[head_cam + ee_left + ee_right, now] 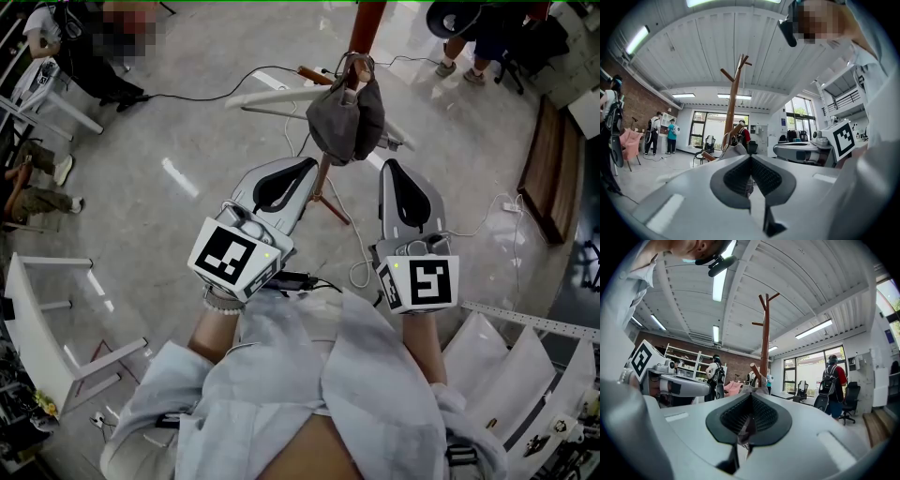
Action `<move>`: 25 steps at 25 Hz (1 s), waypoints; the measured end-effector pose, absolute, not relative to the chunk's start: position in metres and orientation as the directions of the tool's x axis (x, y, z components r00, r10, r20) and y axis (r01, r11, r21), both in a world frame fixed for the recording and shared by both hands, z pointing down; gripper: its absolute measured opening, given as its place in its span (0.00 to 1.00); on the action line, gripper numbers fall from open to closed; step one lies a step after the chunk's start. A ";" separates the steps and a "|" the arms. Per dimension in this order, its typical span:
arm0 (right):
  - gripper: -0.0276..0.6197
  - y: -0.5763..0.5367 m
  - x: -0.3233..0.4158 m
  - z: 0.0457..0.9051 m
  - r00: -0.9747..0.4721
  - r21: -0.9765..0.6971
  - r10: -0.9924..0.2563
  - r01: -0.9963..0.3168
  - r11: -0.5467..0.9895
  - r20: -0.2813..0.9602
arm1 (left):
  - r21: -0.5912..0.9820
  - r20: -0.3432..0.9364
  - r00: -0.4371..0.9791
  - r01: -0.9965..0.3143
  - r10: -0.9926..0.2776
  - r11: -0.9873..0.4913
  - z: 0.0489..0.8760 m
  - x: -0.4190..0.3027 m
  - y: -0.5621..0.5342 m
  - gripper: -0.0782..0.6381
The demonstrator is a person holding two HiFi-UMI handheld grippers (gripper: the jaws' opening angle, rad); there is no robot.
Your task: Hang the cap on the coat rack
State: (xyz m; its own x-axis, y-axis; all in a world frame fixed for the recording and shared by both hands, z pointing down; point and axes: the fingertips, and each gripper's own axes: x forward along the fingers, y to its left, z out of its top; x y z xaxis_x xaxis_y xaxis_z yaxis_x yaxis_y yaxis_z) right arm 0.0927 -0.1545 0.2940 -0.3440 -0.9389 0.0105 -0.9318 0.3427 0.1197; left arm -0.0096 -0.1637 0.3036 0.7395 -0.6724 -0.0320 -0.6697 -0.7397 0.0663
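Observation:
A grey cap (345, 120) hangs from a peg of the wooden coat rack (366, 23), straight ahead of both grippers. My left gripper (307, 164) points at the cap's lower left edge and my right gripper (388, 167) at its lower right edge; whether either touches it I cannot tell. In the left gripper view the dark pads of the left gripper (751, 157) meet, with the cap (735, 150) and the rack's pole (732, 103) just beyond. The right gripper (751, 395) is also shut, and cap fabric (757, 390) shows past its tip below the pole (765, 338).
The rack's wooden leg (330, 204) and a white bar (272, 98) lie on the floor below the cap, with cables (361, 262) around them. White table frames (56, 309) stand at left, a wooden bench (548, 164) at right. People stand farther off (832, 380).

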 end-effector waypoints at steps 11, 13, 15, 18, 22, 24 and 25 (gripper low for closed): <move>0.05 -0.154 0.095 0.295 -0.348 0.122 -0.938 -0.930 0.347 0.016 | 0.068 -0.029 0.741 -0.668 -0.670 -0.741 0.302 -0.006 -0.162 0.11; 0.05 -0.154 0.096 0.295 -0.346 0.124 -0.938 -0.930 0.346 0.017 | 0.067 -0.027 0.743 -0.667 -0.669 -0.742 0.303 -0.005 -0.162 0.11; 0.05 -0.154 0.096 0.295 -0.345 0.124 -0.938 -0.930 0.345 0.018 | 0.066 -0.026 0.744 -0.666 -0.668 -0.743 0.304 -0.005 -0.163 0.11; 0.05 -0.155 0.094 0.296 -0.345 0.123 -0.938 -0.930 0.345 0.021 | 0.069 -0.027 0.743 -0.666 -0.669 -0.743 0.303 -0.006 -0.164 0.11; 0.05 -0.156 0.095 0.296 -0.344 0.124 -0.939 -0.931 0.344 0.024 | 0.070 -0.028 0.741 -0.669 -0.671 -0.740 0.303 -0.006 -0.165 0.11; 0.05 -0.156 0.096 0.296 -0.343 0.126 -0.939 -0.931 0.344 0.026 | 0.072 -0.028 0.740 -0.669 -0.672 -0.740 0.303 -0.006 -0.166 0.11; 0.05 -0.156 0.096 0.296 -0.344 0.126 -0.939 -0.930 0.344 0.027 | 0.073 -0.028 0.740 -0.669 -0.672 -0.739 0.303 -0.005 -0.166 0.11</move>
State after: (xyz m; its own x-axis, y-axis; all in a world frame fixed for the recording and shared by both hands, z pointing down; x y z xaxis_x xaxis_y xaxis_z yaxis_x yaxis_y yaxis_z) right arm 0.0957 -0.1564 0.2965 -0.3436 -0.9387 0.0266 -0.9304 0.3442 0.1263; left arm -0.0054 -0.1660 0.3033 0.7397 -0.6724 -0.0280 -0.6693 -0.7394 0.0730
